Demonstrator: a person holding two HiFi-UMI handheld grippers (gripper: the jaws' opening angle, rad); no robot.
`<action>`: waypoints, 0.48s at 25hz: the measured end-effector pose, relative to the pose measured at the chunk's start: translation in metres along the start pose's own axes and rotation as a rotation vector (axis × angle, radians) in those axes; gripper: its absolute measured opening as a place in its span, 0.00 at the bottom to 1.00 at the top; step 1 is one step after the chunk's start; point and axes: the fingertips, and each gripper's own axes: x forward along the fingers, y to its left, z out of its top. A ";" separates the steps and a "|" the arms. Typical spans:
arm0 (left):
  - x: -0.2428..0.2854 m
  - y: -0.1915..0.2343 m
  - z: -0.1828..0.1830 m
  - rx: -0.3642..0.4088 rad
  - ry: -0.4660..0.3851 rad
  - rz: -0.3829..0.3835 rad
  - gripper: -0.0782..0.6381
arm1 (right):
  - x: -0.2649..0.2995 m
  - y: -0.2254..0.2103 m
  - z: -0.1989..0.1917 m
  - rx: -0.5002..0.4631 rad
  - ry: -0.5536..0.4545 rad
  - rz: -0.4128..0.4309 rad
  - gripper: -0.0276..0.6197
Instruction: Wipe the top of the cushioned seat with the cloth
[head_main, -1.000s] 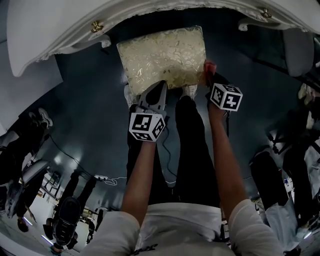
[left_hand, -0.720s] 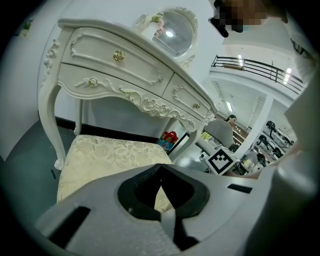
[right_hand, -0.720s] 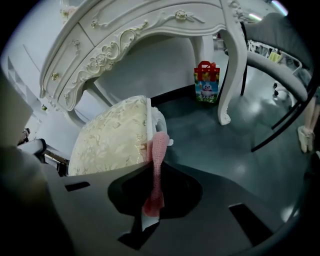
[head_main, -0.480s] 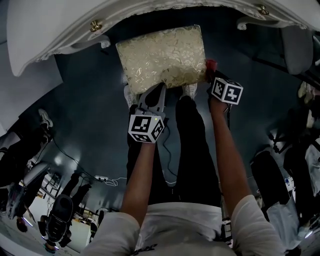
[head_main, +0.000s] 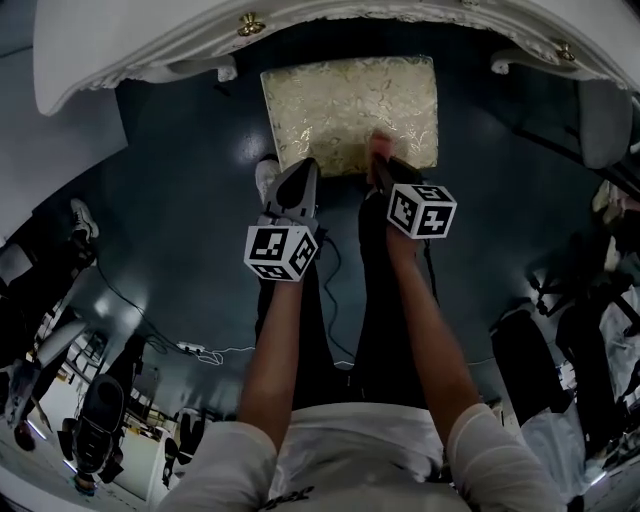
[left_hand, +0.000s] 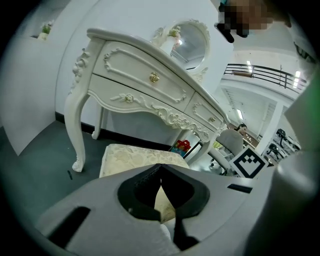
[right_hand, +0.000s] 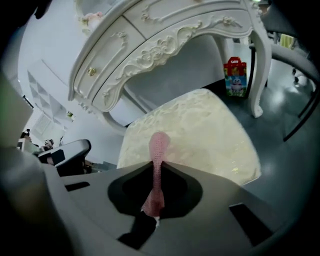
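Pink knit cloth (head_main: 379, 148), held in my right gripper (head_main: 383, 168).

Head view: the cloth's free end sits over the near edge of the cushioned seat (head_main: 340, 100), right of middle. I can't tell from above whether it presses on the fabric. My left gripper (head_main: 299, 178) hangs at the seat's near edge, further left. The seat's far edge is tucked under the white dressing table (head_main: 130, 45).

Left gripper view: jaws together, nothing between them. The seat shows beyond the tips.

Right gripper view: jaws clamped on the cloth, a thin fold standing past the tips above the brocade top.

Handling, my estimate: the cloth is light and limp and will bunch when dragged. The cushion is soft, and its raised weave may snag.

Hidden: the cloth's full extent, the contact point behind the tips, and most of the seat's legs.
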 end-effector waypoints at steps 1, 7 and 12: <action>-0.005 0.006 0.000 -0.006 -0.005 0.010 0.13 | 0.007 0.015 -0.008 -0.006 0.014 0.023 0.08; -0.043 0.056 0.001 -0.041 -0.021 0.082 0.13 | 0.050 0.101 -0.050 -0.094 0.125 0.147 0.08; -0.067 0.089 0.006 -0.056 -0.032 0.121 0.13 | 0.085 0.157 -0.074 -0.150 0.213 0.236 0.08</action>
